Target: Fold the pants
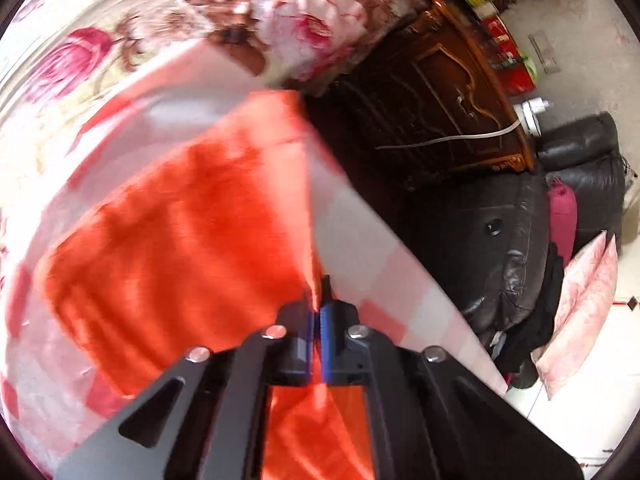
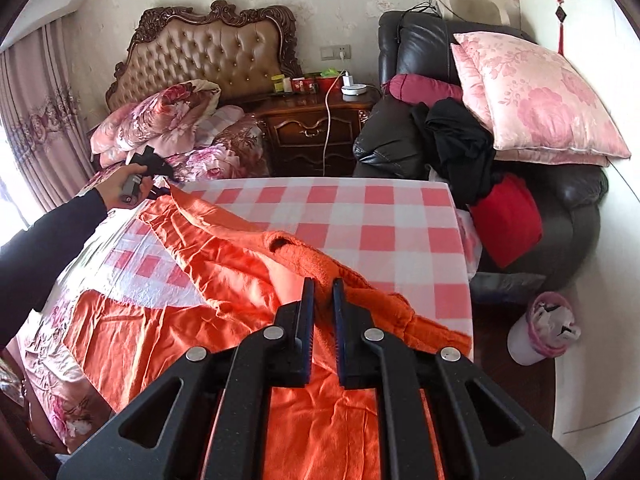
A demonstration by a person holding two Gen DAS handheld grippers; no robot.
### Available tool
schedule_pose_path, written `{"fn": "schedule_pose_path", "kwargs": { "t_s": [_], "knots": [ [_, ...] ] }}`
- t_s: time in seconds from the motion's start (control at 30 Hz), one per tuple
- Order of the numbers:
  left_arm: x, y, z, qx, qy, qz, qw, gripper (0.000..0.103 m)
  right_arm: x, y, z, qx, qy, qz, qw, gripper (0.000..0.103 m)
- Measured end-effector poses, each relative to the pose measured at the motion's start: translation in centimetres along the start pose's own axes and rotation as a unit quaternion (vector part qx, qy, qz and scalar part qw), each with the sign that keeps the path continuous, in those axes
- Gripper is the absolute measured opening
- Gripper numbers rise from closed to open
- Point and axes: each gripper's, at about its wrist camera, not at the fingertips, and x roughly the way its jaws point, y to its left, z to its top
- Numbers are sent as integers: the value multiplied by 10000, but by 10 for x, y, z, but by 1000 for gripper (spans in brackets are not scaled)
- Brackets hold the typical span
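Note:
The orange pants (image 2: pixel 224 280) lie spread on a red and white checked cloth (image 2: pixel 380 224) over the bed. In the left wrist view the pants (image 1: pixel 168 224) fill the middle, blurred. My left gripper (image 1: pixel 319 292) is shut on a thin edge of the pants and lifts it. It also shows in the right wrist view (image 2: pixel 154 168), held by a hand at the bed's far left, with one pant end pulled up to it. My right gripper (image 2: pixel 323 284) is shut on a fold of the pants near the fuzzy waistband (image 2: pixel 320 264).
A floral quilt (image 2: pixel 168 128) and tufted headboard (image 2: pixel 208 52) lie at the back. A dark wooden nightstand (image 2: pixel 316 128) stands beside the bed. A black leather armchair (image 2: pixel 552 200) holds pink pillows (image 2: pixel 532 92) and clothes. A bin (image 2: pixel 540 328) stands on the floor at right.

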Motion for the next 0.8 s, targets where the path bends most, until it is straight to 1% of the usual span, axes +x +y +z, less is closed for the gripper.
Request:
{"fn": "schedule_pose_path", "kwargs": {
  "t_s": [0.03, 0.1, 0.2, 0.3, 0.33, 0.4, 0.43, 0.5, 0.53, 0.57, 0.6, 0.63, 0.7, 0.73, 0.8],
  "knots": [
    [-8, 9, -2, -45, -14, -126, 9999, 1, 0, -3, -2, 27, 18, -30, 10000, 10],
    [-25, 21, -8, -54, -58, -263, 9996, 1, 5, -10, -5, 65, 70, -91, 9999, 10],
    [-65, 40, -19, -109, -193, -534, 9983, 1, 15, -23, -8, 161, 129, -111, 9997, 10],
    [-119, 54, -44, -54, -381, -807, 9960, 1, 19, -27, -8, 54, 131, -171, 9998, 9],
    [-141, 61, -58, 0, -465, -915, 9947, 1, 14, -27, -8, -52, 92, -216, 9997, 9],
    [-180, 76, -92, 70, -636, -1078, 9921, 1, 4, -27, -12, -134, 50, -233, 9996, 9],
    [-203, 90, -119, 143, -771, -1163, 9901, 1, -2, -26, -16, -166, 33, -226, 9996, 9],
    [-234, 120, -166, 218, -1020, -1262, 9865, 1, -20, -23, -33, -304, 20, -242, 9992, 9],
    [-248, 143, -200, 259, -1165, -1282, 9845, 1, -27, -23, -43, -320, 33, -228, 9992, 9],
    [-254, 165, -229, 235, -1237, -1276, 9838, 1, -33, -24, -58, -289, 84, -199, 9993, 9],
    [-255, 182, -251, 166, -1239, -1262, 9841, 1, -37, -26, -74, -248, 152, -200, 9994, 9],
    [-249, 210, -284, 65, -1184, -1204, 9856, 1, -38, -29, -93, -159, 240, -199, 9994, 9],
    [-235, 248, -330, -115, -1106, -1012, 9886, 1, -39, -37, -126, 103, 393, -178, 9990, 9],
    [-223, 266, -355, -126, -1037, -972, 9898, 1, -38, -41, -140, 225, 458, -174, 9985, 9],
    [-203, 290, -381, -225, -895, -947, 9912, 1, -33, -51, -174, 580, 629, -161, 9962, 9]
  ]
}}
